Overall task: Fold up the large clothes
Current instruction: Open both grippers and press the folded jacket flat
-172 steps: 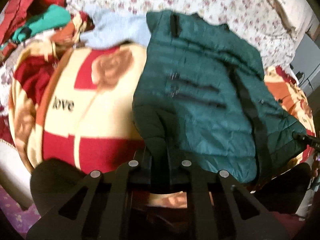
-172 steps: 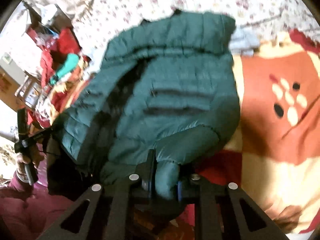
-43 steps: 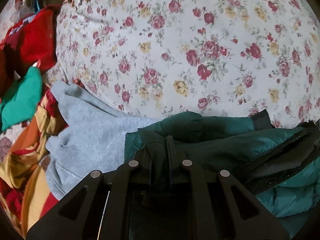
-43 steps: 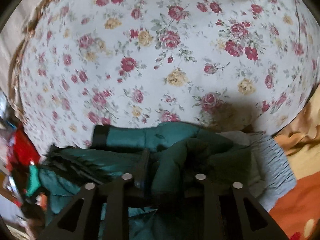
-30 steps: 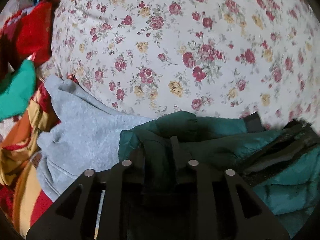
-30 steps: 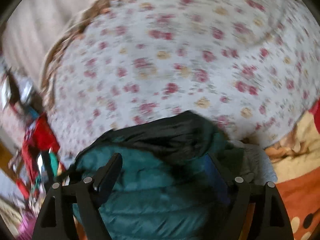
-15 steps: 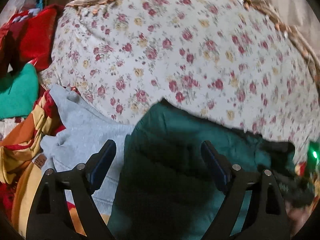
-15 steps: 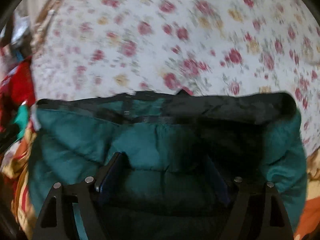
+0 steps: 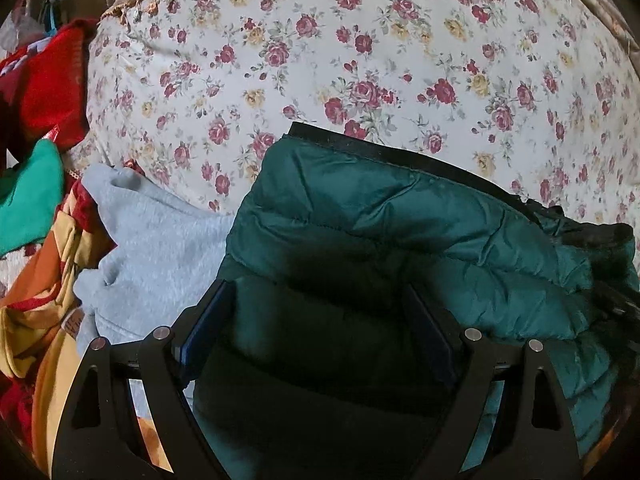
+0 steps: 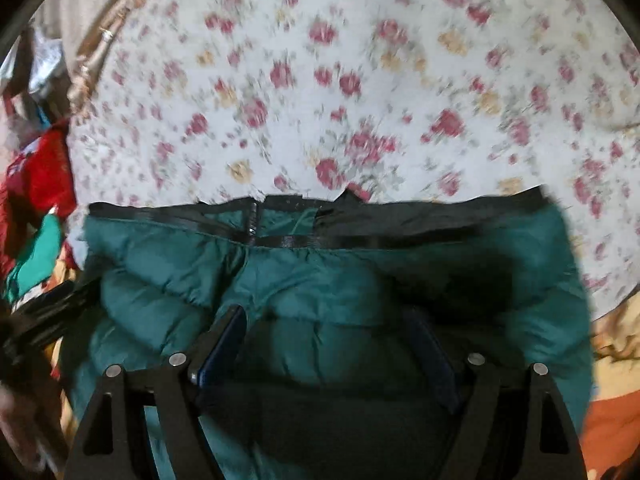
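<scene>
On the bed, against the rose-print sheet [image 9: 360, 60], lies the dark green puffer jacket [image 9: 400, 232], folded over with its black trim along the far edge. Over it hang both claws, spread wide and gripping nothing: the left claw [image 9: 320, 320] above its left part, the right claw [image 10: 324, 340] near its middle. A grey sweatshirt [image 9: 152, 240] sits just beside the jacket's left side.
</scene>
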